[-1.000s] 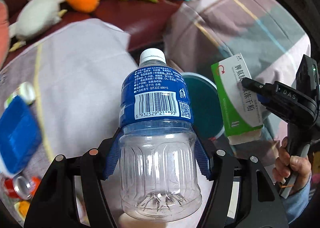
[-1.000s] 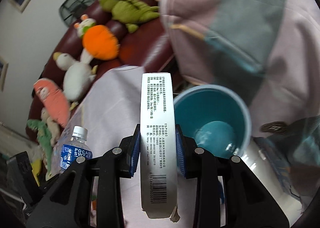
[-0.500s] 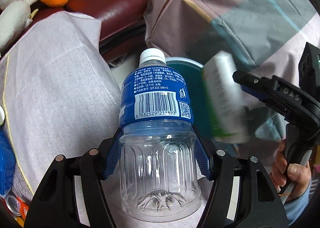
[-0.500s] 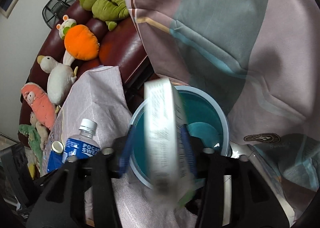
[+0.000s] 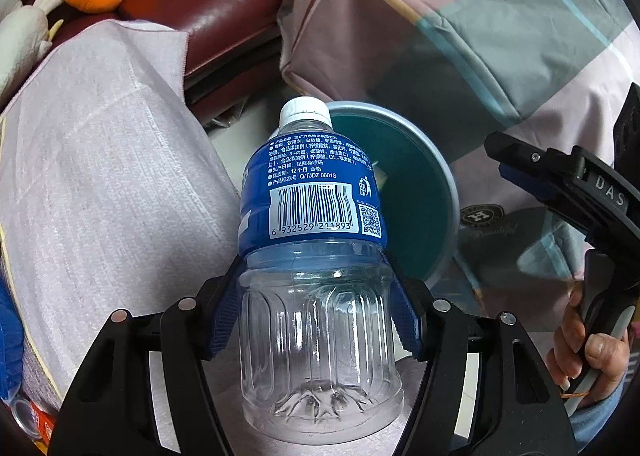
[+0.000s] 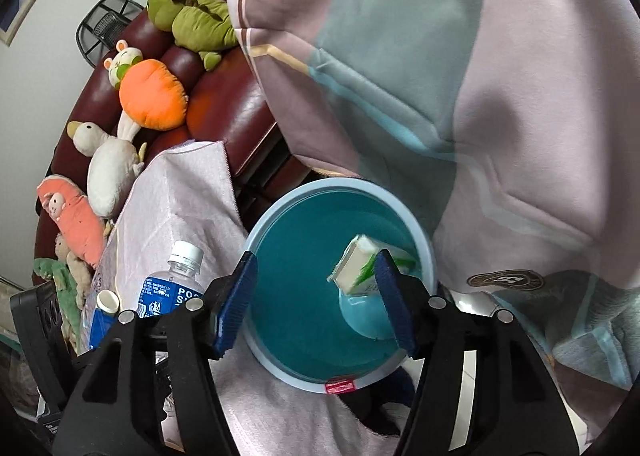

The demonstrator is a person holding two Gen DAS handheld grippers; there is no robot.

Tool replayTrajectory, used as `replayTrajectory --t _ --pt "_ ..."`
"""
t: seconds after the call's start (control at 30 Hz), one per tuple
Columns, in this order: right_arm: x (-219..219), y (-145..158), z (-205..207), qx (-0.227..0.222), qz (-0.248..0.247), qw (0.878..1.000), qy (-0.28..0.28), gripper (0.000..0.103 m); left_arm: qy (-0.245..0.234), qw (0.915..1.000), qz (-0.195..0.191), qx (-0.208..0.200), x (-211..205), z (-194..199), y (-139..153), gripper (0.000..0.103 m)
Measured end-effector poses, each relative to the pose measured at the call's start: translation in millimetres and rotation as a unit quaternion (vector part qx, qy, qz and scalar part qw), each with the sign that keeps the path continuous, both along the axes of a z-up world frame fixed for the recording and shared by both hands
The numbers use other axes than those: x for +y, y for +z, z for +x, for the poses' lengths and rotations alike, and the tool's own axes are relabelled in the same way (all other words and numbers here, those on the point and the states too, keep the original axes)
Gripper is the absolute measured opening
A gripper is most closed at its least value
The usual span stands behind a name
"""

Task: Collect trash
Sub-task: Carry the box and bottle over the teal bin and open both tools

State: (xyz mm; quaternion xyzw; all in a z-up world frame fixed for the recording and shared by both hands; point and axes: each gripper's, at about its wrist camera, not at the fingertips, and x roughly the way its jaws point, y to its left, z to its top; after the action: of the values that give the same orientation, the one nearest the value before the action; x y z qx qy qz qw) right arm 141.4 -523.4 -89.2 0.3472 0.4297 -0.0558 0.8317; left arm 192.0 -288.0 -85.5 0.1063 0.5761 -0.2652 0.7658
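Observation:
My left gripper (image 5: 316,296) is shut on an empty clear plastic bottle (image 5: 316,296) with a blue label and white cap, held upright beside the teal bin (image 5: 424,191). The bottle also shows in the right wrist view (image 6: 168,288). My right gripper (image 6: 316,296) is open and empty, directly above the teal bin (image 6: 288,296). A white and green carton (image 6: 360,268) lies tilted inside the bin, near its bottom. The right gripper also shows at the right edge of the left wrist view (image 5: 516,159), held by a hand.
A grey cloth-covered table (image 5: 100,175) lies left of the bin. A plaid blanket (image 6: 460,95) hangs behind and right of the bin. A dark red sofa (image 6: 224,103) holds plush toys (image 6: 152,95). A can (image 5: 28,416) lies at the lower left.
My right gripper moved over the bin, opened and let go of the carton, which dropped into the bin. My left gripper brought the bottle closer to the bin.

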Motion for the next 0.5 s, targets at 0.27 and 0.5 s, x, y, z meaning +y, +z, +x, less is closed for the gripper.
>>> replayTrajectory --t 0.27,0.5 --pt "-4 2 -3 0.002 -0.014 1.000 -0.007 0.063 -0.007 1.0000 0.000 0.003 -10 1 -5 0.066" --pt "-5 2 -6 0.009 -0.018 1.000 -0.010 0.066 -0.008 0.9999 0.014 -0.004 -18 4 -10 0.079"
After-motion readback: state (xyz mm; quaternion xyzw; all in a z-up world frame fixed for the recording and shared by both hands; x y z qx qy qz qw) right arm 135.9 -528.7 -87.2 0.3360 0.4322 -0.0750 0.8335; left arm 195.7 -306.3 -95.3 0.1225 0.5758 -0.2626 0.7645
